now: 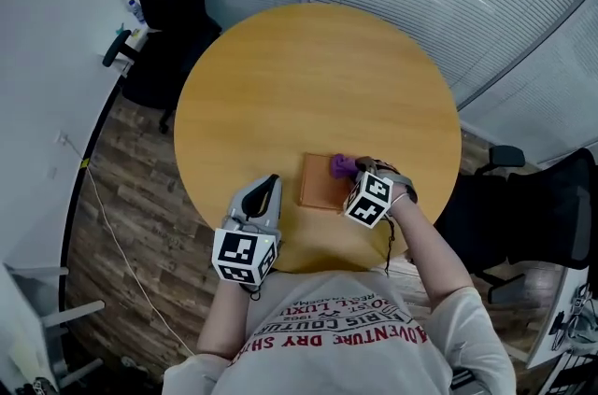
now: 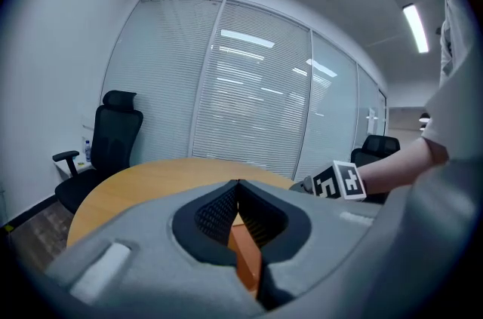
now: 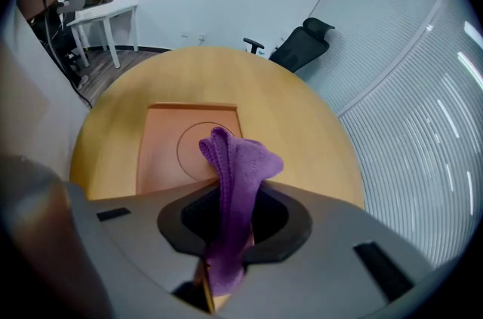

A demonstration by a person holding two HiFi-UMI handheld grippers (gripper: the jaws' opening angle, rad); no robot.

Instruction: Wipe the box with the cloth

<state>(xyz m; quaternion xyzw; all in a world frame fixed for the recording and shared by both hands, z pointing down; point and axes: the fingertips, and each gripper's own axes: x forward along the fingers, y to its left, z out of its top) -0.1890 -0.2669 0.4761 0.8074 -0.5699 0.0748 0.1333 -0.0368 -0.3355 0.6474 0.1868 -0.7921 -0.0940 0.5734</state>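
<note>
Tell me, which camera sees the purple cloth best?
The right gripper view. The purple cloth fills the middle, pinched by the right gripper. The head view shows only a small purple bit over the box; the left gripper view misses it.

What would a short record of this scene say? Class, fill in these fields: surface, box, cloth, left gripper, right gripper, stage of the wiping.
surface: round wooden table
box: flat, orange-brown, lying on the table near the person
cloth: purple, bunched, hanging out of the right gripper's jaws over the box's edge
left gripper: jaws together, nothing between them, left of the box and apart from it
right gripper: shut on the cloth, at the box
stage of the wiping: cloth at the box; contact cannot be told
</note>
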